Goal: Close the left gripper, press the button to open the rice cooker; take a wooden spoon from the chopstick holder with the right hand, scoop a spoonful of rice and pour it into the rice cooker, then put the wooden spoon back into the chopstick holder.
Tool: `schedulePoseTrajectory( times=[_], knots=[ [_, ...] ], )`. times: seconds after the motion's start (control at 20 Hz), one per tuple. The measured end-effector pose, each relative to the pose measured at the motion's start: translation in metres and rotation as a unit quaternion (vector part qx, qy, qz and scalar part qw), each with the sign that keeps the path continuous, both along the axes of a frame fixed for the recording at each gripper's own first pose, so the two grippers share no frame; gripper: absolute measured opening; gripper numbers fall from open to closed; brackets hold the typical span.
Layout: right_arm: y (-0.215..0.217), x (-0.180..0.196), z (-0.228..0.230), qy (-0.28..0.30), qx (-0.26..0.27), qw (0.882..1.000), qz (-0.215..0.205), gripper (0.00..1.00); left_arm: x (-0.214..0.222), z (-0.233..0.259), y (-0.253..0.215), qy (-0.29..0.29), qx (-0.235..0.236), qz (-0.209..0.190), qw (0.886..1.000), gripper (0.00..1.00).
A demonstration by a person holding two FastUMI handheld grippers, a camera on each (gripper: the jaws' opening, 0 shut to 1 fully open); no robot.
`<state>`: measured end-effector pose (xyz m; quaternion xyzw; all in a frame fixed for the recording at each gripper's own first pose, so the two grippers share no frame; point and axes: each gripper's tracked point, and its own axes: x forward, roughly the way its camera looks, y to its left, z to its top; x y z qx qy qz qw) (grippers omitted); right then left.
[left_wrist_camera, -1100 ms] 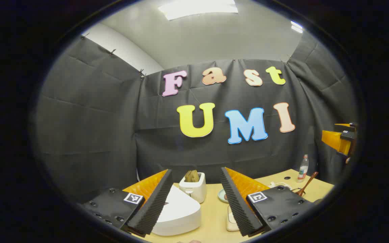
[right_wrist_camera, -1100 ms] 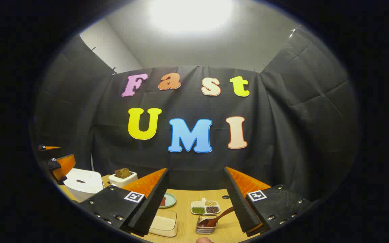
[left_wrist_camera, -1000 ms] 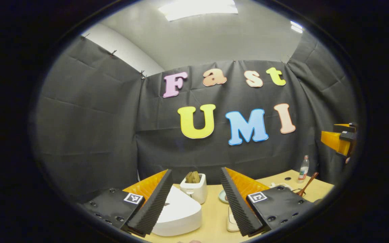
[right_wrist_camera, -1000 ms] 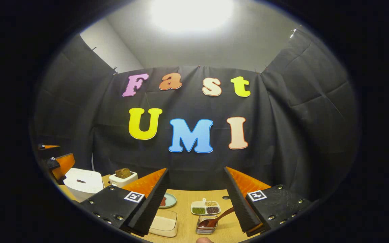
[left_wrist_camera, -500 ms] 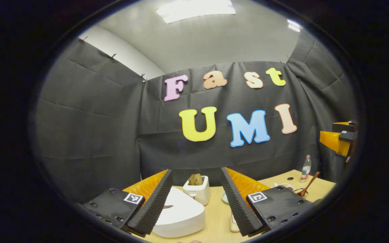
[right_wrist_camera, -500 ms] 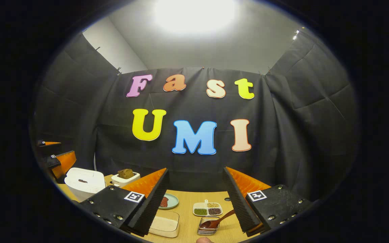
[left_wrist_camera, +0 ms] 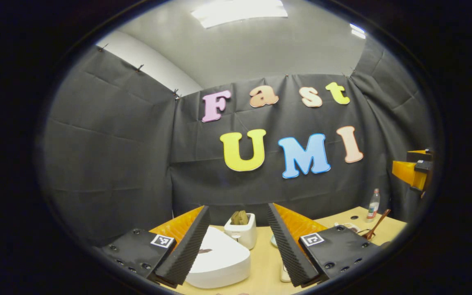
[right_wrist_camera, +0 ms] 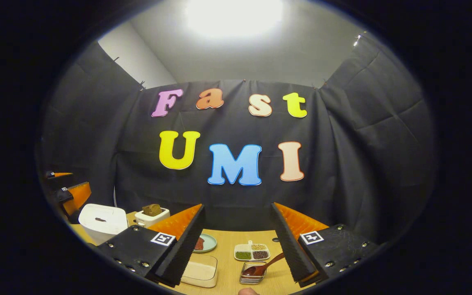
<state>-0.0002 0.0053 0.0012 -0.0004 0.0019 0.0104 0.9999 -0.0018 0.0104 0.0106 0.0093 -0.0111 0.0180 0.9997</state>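
Rice cooker [left_wrist_camera: 219,260] is seen lid-down near the table's [left_wrist_camera: 262,262] left edge; a toaster [left_wrist_camera: 242,229] stands behind it; both grippers' jaws are held released, grasping nothing.

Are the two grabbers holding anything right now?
No, nothing is held. The left gripper is open above the white rice cooker, and the right gripper is open, with the brown wooden spoon resting in its metal holder.

left gripper view: low, faces back wall | right gripper view: same | shared: rice cooker [left_wrist_camera: 219,260], toaster [right_wrist_camera: 150,216]
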Motion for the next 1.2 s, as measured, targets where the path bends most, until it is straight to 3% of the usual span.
schedulePoseTrajectory(
  times=[0.25,0.4,0.5,0.6,0.65,0.75,0.85,0.9,1.2],
  knots=[
    [-0.001,0.000,-0.002,0.002,0.005,1.000,-0.001,0.95,0.000,-0.001,0.005,-0.004,-0.001,0.006,1.000,0.98],
    [-0.004,-0.001,-0.004,0.002,0.004,1.000,-0.005,0.95,0.003,0.002,0.007,-0.010,-0.002,0.009,1.000,0.82],
    [-0.006,-0.003,-0.005,0.005,0.005,1.000,-0.008,0.95,0.002,0.002,0.008,-0.009,-0.001,0.008,1.000,0.67],
    [-0.005,-0.004,-0.006,0.007,0.006,1.000,-0.009,0.95,0.003,-0.002,0.004,-0.005,-0.005,-0.001,1.000,0.44],
    [-0.005,-0.003,-0.005,0.008,0.005,1.000,-0.009,0.95,0.003,-0.004,0.002,-0.003,-0.006,-0.006,1.000,0.44],
    [-0.004,-0.005,-0.004,0.006,0.002,1.000,-0.008,0.95,0.004,-0.007,0.008,0.001,-0.008,-0.003,1.000,0.31],
    [-0.002,-0.007,-0.004,0.006,-0.003,1.000,-0.008,0.95,0.004,-0.007,0.020,0.001,-0.010,0.020,1.000,0.04],
    [-0.001,-0.008,-0.006,0.007,-0.005,1.000,-0.008,0.95,0.008,-0.009,0.023,0.003,-0.013,0.019,1.000,0.11],
    [0.002,-0.013,-0.009,0.013,-0.009,1.000,-0.016,0.95,0.019,-0.029,0.041,0.026,-0.034,0.028,0.999,0.08]
  ],
)
